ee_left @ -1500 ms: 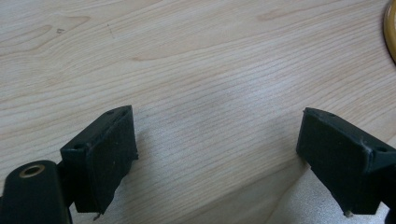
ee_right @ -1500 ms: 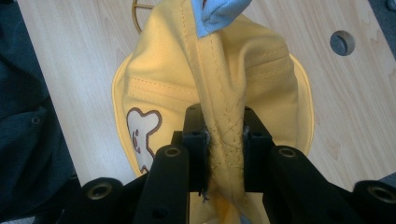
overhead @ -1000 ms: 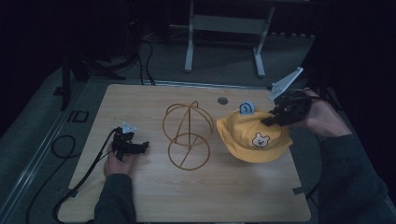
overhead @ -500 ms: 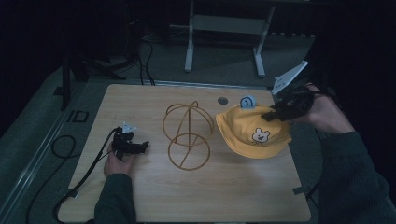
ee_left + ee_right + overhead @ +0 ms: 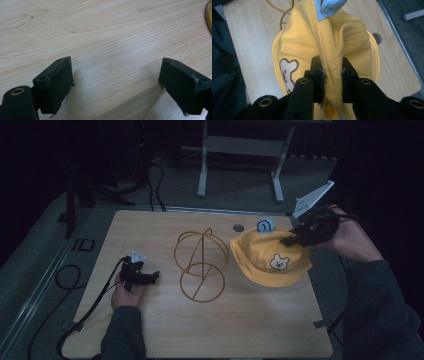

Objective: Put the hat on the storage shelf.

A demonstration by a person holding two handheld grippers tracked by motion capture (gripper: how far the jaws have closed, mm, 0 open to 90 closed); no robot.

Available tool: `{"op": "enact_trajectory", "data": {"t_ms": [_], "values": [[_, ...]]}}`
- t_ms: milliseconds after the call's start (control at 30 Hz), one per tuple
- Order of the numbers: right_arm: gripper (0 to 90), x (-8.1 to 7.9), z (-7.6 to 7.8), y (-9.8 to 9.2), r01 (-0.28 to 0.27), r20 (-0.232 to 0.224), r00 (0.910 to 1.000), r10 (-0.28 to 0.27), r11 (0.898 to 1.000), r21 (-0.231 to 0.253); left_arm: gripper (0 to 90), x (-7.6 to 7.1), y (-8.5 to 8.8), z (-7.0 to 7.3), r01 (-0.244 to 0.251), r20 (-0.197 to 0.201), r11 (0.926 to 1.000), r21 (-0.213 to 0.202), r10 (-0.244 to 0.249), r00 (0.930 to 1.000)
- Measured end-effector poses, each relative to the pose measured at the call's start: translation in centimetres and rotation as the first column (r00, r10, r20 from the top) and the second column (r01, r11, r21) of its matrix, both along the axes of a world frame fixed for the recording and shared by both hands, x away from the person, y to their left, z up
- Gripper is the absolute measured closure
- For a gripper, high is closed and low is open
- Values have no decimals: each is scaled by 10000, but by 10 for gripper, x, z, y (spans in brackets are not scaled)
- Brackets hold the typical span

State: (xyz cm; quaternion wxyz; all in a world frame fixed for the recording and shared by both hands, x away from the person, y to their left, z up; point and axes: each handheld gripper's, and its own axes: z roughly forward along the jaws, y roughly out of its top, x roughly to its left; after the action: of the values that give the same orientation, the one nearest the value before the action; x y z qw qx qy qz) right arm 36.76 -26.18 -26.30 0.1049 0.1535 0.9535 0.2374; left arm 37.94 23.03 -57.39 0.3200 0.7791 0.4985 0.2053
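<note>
Right gripper (image 5: 295,239) was clamped on a pinched fold of the yellow hat (image 5: 267,260), which hung partly lifted over the right side of the table (image 5: 150,330), just right of the gold wire stand (image 5: 201,265) and apart from it. In the right gripper view the jaws squeezed only a thin ridge of fabric (image 5: 332,75), so the likely failure was the cloth slipping out if the hat got tugged or swung. The sagging brim could also snag a wire loop and tip the light stand. Left gripper (image 5: 142,277) rested on the table well left of the stand, jaws wide apart and holding nothing, so it wasn't steadying the stand.
</note>
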Motion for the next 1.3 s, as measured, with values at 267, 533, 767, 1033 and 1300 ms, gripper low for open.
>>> {"op": "enact_trajectory", "data": {"t_ms": [267,533,767,1033,1300], "values": [[768,-2,8,3,-59,137,9999,58,9999,128,121,0,0,0,28,-12,10000,-10,-28,10000],[769,-2,13,10,-99,337,9994,92,9997,214,121,0,0,0,58,-24,10000,-10,-58,10000],[770,-4,22,17,-216,516,9985,203,9994,254,121,0,0,0,105,-5,9999,11,-105,9999],[769,-6,32,29,-408,770,9963,387,9988,260,121,-1,-1,0,120,-4,9999,-2,-120,9999],[769,-6,34,38,-552,897,9947,509,9974,471,121,-1,-1,0,117,-4,9999,-4,-117,9999]]}}
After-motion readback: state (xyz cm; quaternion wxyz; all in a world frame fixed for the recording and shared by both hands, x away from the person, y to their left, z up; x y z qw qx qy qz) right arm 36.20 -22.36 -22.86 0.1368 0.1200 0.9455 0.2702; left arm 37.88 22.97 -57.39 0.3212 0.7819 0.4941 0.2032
